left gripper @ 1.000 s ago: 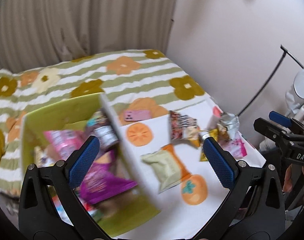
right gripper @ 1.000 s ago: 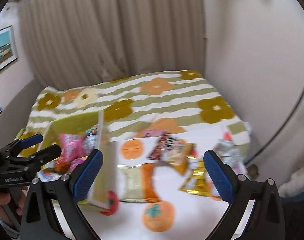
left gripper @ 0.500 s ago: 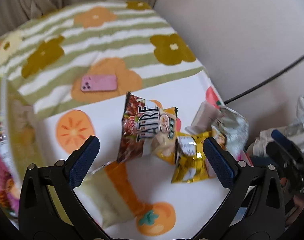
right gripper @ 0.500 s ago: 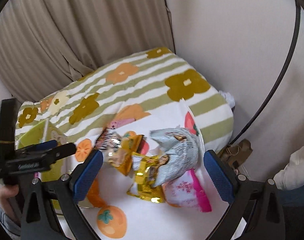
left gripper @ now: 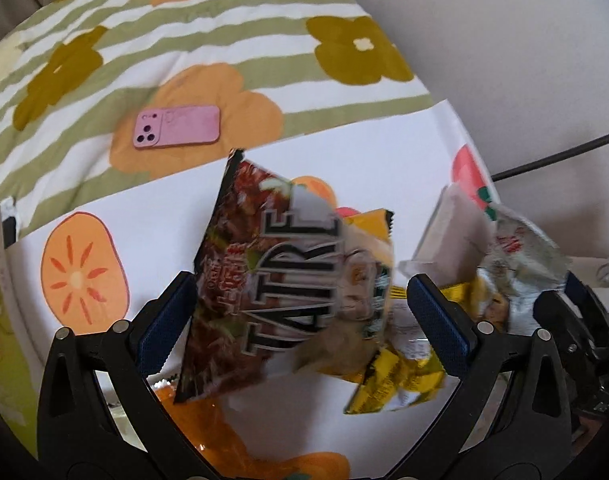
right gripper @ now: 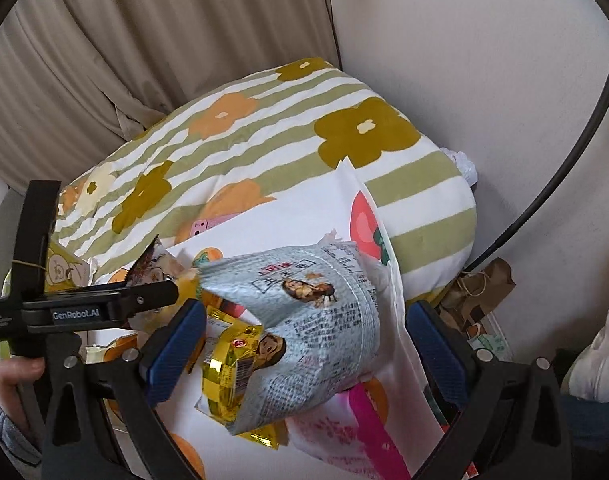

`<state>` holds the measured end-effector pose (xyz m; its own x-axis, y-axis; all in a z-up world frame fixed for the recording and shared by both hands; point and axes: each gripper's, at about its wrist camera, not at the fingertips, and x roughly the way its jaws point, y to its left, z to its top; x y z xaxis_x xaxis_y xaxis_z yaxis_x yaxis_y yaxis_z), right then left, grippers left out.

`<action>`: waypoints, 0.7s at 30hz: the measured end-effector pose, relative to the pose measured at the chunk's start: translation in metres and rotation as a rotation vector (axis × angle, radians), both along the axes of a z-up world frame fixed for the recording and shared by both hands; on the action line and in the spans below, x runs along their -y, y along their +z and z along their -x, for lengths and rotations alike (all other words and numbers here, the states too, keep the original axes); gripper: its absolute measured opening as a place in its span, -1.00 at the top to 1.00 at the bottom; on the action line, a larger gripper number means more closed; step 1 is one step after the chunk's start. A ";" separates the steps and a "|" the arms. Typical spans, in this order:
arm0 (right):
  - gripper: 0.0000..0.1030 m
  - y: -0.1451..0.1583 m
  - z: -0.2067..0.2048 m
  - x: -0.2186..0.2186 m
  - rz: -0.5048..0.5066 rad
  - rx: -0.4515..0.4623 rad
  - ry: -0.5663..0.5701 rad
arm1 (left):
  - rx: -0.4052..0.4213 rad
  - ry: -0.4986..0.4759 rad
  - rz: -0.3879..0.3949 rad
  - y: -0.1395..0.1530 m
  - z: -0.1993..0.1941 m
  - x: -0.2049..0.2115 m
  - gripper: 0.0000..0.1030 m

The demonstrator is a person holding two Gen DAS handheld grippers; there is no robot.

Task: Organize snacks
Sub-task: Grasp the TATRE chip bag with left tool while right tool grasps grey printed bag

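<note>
A dark red snack bag (left gripper: 264,280) lies on the white fruit-print cloth (left gripper: 364,152). My left gripper (left gripper: 302,320) is open, with one finger on each side of it and no grip. A gold bag (left gripper: 392,384) and a pale blue-silver bag (left gripper: 516,248) lie to the right of it. In the right wrist view, my right gripper (right gripper: 306,346) stands open around the pale blue bag (right gripper: 316,320), which rests on the gold bag (right gripper: 228,364). A pink-and-white bag (right gripper: 344,432) lies under it. The green box (right gripper: 60,268) stands at the far left.
A pink phone (left gripper: 176,126) lies on the striped flower blanket (left gripper: 224,40) behind the cloth. An orange-and-green bag (left gripper: 192,412) lies under my left gripper. A hand (right gripper: 12,376) holds the left gripper (right gripper: 104,308). A brown paper bag (right gripper: 476,292) sits on the floor by the wall.
The left gripper swung away from the green box and came down over the dark red bag. The right gripper swung right and closed in on the pale blue bag. Both stayed open.
</note>
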<state>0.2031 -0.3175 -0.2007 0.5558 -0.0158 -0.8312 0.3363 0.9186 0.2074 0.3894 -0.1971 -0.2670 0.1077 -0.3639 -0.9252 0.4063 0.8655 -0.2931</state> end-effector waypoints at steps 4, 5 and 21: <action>-0.95 -0.007 -0.002 -0.001 0.006 -0.016 0.009 | -0.007 -0.013 0.001 -0.009 0.000 0.001 -0.79; -0.95 -0.008 -0.002 0.000 0.009 -0.017 0.010 | -0.012 -0.012 0.008 -0.010 -0.001 0.000 -0.77; -0.95 -0.021 -0.007 0.009 0.011 -0.029 0.031 | 0.042 0.064 0.011 0.006 0.005 -0.019 -0.30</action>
<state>0.2098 -0.3270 -0.2213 0.5318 -0.0080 -0.8468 0.3130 0.9310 0.1878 0.3844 -0.1780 -0.2611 0.1697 -0.3648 -0.9155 0.3626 0.8869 -0.2862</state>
